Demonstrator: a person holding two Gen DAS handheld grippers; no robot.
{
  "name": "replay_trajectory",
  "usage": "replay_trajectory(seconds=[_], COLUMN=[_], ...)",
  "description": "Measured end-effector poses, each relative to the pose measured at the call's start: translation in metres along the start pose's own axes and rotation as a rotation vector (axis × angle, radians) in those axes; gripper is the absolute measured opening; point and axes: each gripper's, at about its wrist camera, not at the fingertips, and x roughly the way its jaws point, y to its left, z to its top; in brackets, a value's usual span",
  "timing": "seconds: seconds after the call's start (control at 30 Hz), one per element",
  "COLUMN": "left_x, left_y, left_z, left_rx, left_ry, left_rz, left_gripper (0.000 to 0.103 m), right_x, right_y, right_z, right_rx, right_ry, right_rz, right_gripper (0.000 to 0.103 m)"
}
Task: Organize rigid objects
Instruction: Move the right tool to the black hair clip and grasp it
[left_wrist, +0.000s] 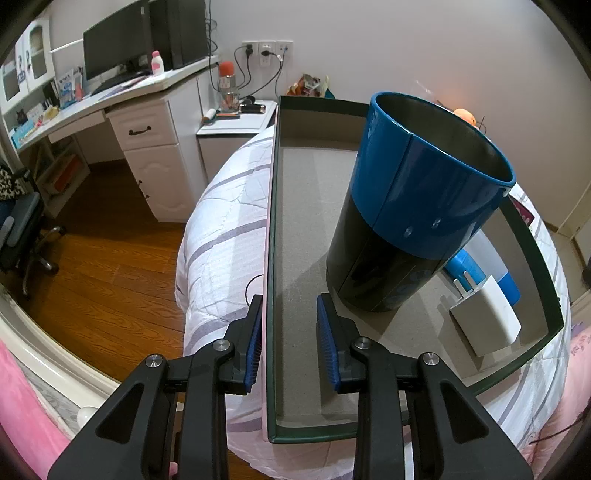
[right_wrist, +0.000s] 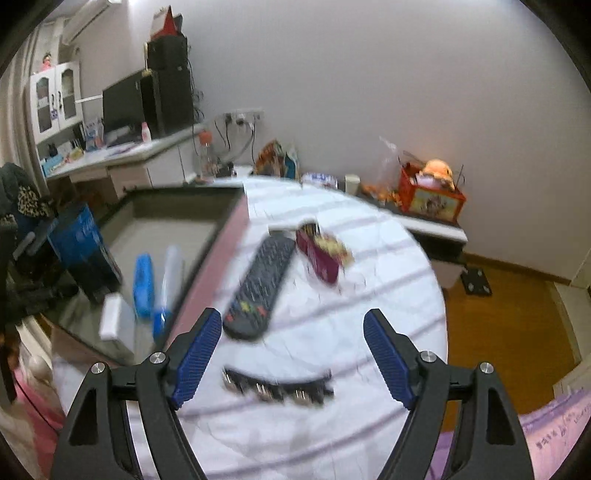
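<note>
Blue-padded left claw (left_wrist: 289, 345) straddles the tray (left_wrist: 271, 258) wall, part open, pads not visibly pressing it. Inside stand a blue-and-black can (left_wrist: 406, 221) and a white charger (left_wrist: 484, 317). Right claw (right_wrist: 291, 354) gapes wide, holding nothing, above the bed (right_wrist: 369, 295), near a remote (right_wrist: 258, 284) and hair clip (right_wrist: 277, 386).
</note>
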Motion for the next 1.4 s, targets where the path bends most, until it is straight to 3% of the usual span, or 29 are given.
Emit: replay_trajectory(seconds=[0.2, 0.57, 0.77, 0.83, 1.13, 1.4], left_x=[-0.001, 0.0, -0.001, -0.002, -0.002, -0.002], left_y=[0.0, 0.0, -0.003, -0.003, -0.005, -0.006], left_z=[-0.001, -0.002, -0.004, -0.005, -0.005, -0.007], left_rx=[0.0, 0.002, 0.005, 0.006, 0.009, 0.01], left_ry=[0.0, 0.0, 0.0, 0.001, 0.001, 0.002], left_rz=[0.001, 0.012, 0.024, 0.024, 0.03, 0.031], left_gripper=[0.027, 0.027, 0.027, 0.027, 0.027, 0.027], right_x=[0.012, 0.048, 0.056, 0.057, 0.042, 0.044], right_y=[-0.007, -0.007, -0.011, -0.012, -0.001, 0.007], right_z=[-0.038, -0.051, -0.045, -0.044, -0.05, -0.052], right_rx=[-0.042, -0.205, -0.183, -0.16, -0.128, -0.19], right_ry=[0.081, 0.132, 0.123, 0.123, 0.228, 0.2], right_rz=[0.014, 0.082, 0.141, 0.161, 0.151, 0.158], right_gripper=[0.081, 0.081, 0.08, 0.067, 0.067, 0.068])
